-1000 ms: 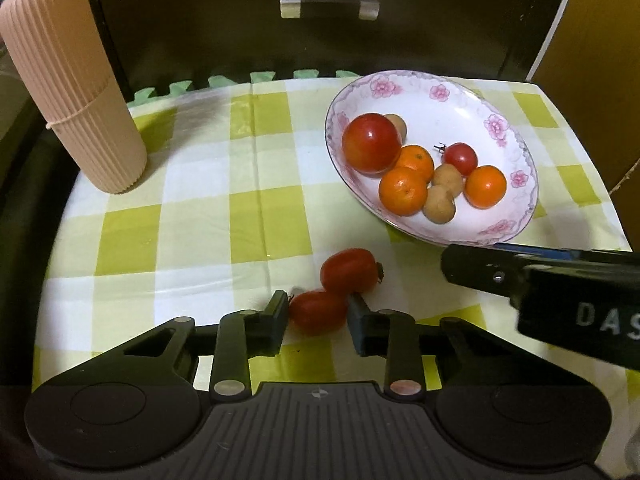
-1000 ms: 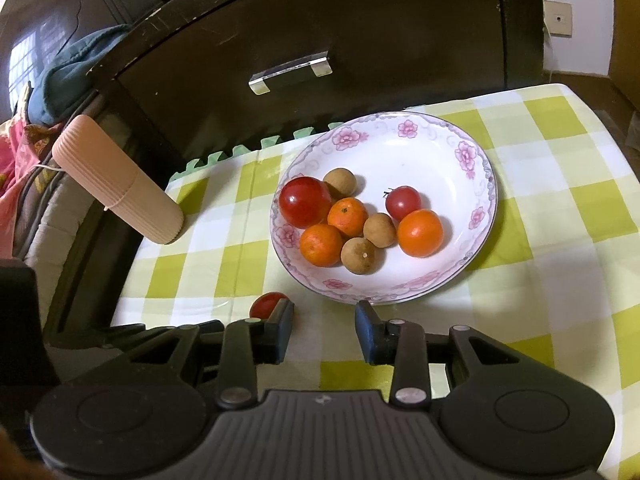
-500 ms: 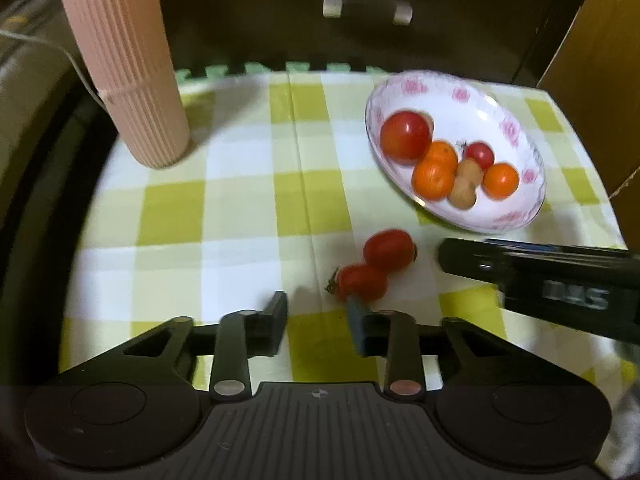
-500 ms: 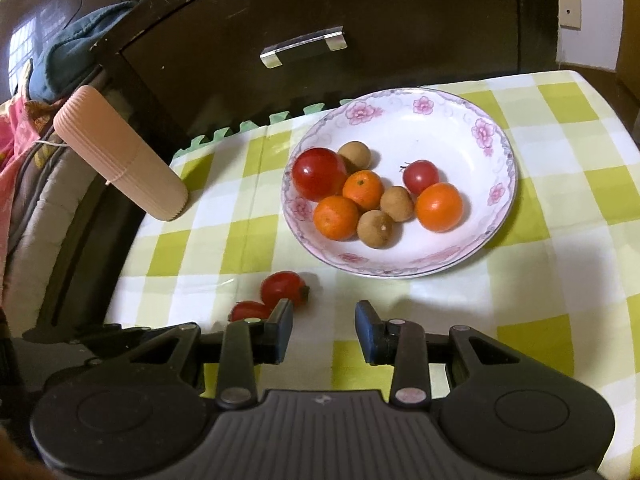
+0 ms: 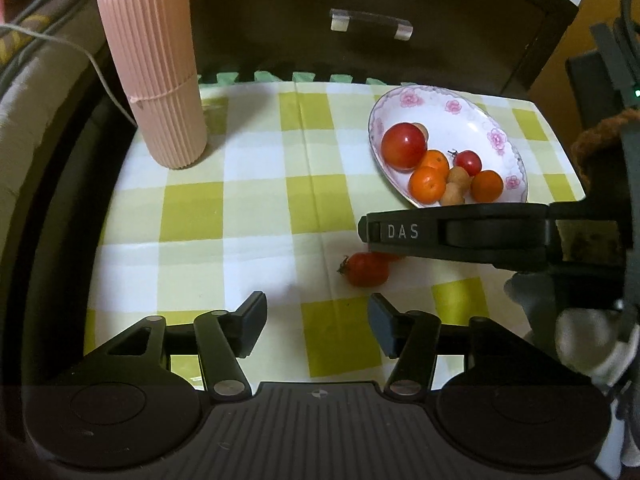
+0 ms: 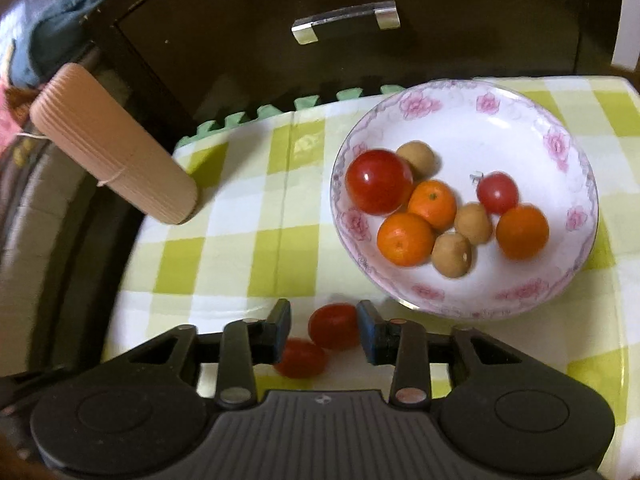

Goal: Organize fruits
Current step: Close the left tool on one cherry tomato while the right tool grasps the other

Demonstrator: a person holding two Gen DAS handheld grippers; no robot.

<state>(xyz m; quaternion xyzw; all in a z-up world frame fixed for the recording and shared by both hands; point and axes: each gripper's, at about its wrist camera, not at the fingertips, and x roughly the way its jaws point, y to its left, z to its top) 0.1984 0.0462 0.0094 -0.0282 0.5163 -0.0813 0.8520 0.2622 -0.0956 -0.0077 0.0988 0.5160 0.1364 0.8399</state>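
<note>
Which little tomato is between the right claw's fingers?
The farther tomato, nearer the plate. The other tomato lies lower left, partly behind the right claw.

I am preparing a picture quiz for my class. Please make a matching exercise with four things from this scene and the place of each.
Things:
1. large round red tomato
2. tall ribbed pink cylinder
3. oval red cherry tomato
4. clear drawer handle

Places:
A. on the dark cabinet front
B. between the open right gripper fingers
C. in the white flowered bowl
D. standing at the cloth's far left corner

Pairs: 1-C, 2-D, 3-B, 4-A
</note>
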